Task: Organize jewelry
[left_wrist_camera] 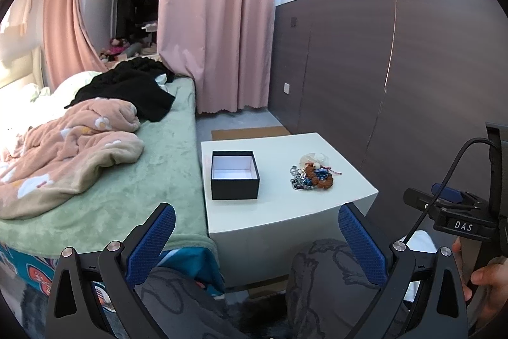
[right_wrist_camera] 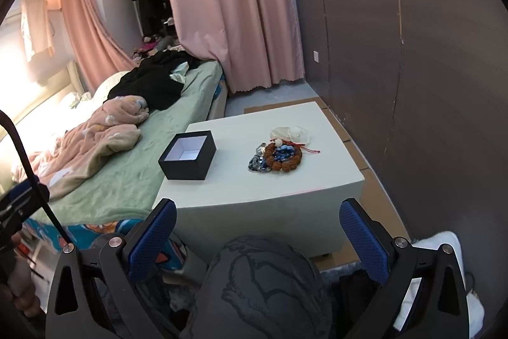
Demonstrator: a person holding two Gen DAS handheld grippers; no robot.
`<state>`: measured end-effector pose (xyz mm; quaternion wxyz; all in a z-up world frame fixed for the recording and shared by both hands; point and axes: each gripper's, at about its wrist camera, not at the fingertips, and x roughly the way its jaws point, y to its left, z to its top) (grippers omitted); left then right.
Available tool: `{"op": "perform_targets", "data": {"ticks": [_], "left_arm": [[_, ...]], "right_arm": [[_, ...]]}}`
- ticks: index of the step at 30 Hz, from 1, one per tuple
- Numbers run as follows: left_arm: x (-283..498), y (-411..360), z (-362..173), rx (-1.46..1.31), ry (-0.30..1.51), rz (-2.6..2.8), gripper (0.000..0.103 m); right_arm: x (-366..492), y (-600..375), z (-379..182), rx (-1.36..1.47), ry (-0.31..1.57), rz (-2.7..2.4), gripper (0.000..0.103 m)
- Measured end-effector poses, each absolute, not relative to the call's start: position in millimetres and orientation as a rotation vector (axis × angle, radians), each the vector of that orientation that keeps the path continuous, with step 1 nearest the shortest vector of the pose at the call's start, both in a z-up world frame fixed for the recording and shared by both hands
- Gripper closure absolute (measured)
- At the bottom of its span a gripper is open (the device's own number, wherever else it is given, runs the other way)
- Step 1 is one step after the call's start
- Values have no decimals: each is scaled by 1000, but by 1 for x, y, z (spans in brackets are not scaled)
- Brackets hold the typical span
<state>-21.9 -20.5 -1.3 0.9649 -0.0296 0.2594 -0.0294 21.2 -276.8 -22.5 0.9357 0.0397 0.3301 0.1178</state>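
An open black box (left_wrist_camera: 234, 174) with a white inside stands on the left part of a white table (left_wrist_camera: 279, 199). A pile of jewelry (left_wrist_camera: 312, 175), brown beads, blue beads and silver chains, lies to its right. In the right wrist view the box (right_wrist_camera: 188, 159) and the jewelry pile (right_wrist_camera: 279, 158) sit on the same table (right_wrist_camera: 254, 186). My left gripper (left_wrist_camera: 257, 212) is open and empty, held back from the table's near edge. My right gripper (right_wrist_camera: 257, 208) is open and empty, also short of the table.
A bed (left_wrist_camera: 127, 154) with a green cover and a pink blanket (left_wrist_camera: 73, 148) lies against the table's left side. A dark panel wall (left_wrist_camera: 397, 69) runs on the right. Pink curtains (left_wrist_camera: 216, 21) hang behind. My knees (right_wrist_camera: 263, 285) are below the grippers.
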Motion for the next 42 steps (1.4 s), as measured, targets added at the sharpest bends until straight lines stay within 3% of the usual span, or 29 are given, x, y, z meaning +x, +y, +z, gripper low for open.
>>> {"op": "perform_targets", "data": {"ticks": [42], "left_arm": [[-15,-19,-8,-72,536,-78,0]], "right_arm": [[25,-288,-26,115,686,200,0]]}}
